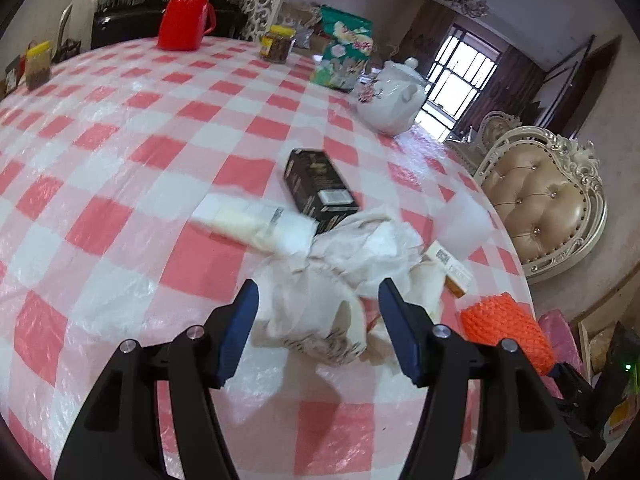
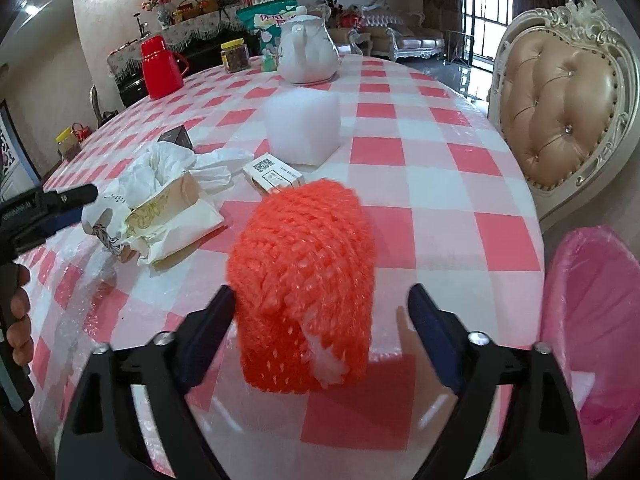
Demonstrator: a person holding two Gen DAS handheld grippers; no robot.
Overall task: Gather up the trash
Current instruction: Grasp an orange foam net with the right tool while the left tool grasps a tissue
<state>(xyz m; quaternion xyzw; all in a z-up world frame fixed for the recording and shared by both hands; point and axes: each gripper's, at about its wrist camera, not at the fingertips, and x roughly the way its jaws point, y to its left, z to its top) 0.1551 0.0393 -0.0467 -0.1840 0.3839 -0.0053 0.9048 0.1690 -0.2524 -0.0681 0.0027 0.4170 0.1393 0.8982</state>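
Observation:
In the left wrist view my left gripper (image 1: pixel 319 300) is open, one finger on each side of a crumpled cream paper bag (image 1: pixel 316 312) lying on the checked tablecloth; the pads do not press it. Past the bag lie a clear plastic packet (image 1: pixel 260 226), a black box (image 1: pixel 320 188) and a small white carton (image 1: pixel 450 266). In the right wrist view my right gripper (image 2: pixel 322 300) is open around an orange foam net (image 2: pixel 304 272). The left fingertip is at the net's edge and the right one stands apart. The left gripper (image 2: pixel 80 204) shows beside the paper bag (image 2: pixel 160 212).
A pink-lined bin (image 2: pixel 592 320) stands off the table edge at the right, under a padded chair (image 2: pixel 560 108). A white foam block (image 2: pixel 304 128), white teapot (image 2: pixel 306 50), red jug (image 2: pixel 160 68), jar (image 2: pixel 235 56) and green bag (image 1: pixel 344 52) stand farther back.

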